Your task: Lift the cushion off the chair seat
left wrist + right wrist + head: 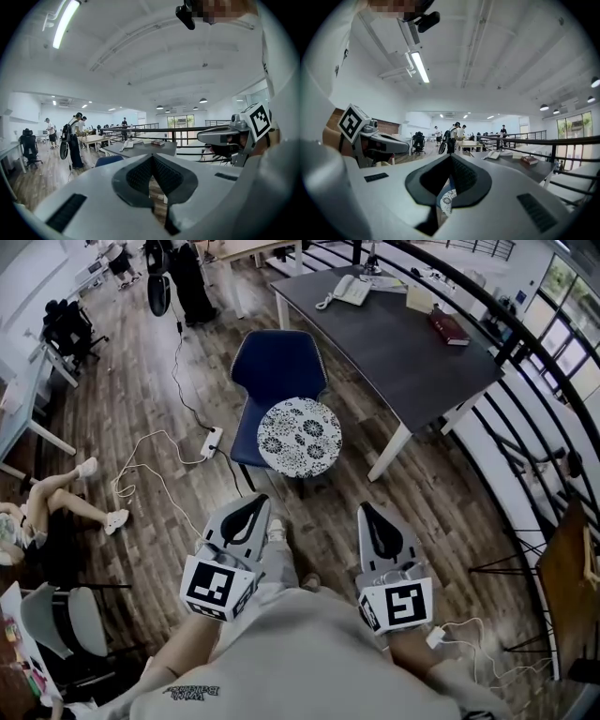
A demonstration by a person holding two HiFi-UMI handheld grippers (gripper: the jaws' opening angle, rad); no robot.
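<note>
A round white cushion [300, 435] with a dark floral print lies on the front of a blue chair's seat [277, 371], in the middle of the head view. Both grippers hang side by side below it, well short of the chair and touching nothing. My left gripper [255, 499] has its jaws together and holds nothing. My right gripper [367, 508] likewise has its tips meeting and is empty. In the left gripper view, the left gripper [152, 156] points over the chair's blue back [107, 161]. The right gripper [451, 156] shows a sliver of the cushion [446, 199] through the slit below its tips.
A dark grey table [394, 343] stands right of the chair, bearing a phone [349, 289] and a red book [450, 326]. A black railing [525, 371] runs along the right. A power strip [212, 442] and cables lie on the wood floor at left. A seated person's legs [56, 498] are far left.
</note>
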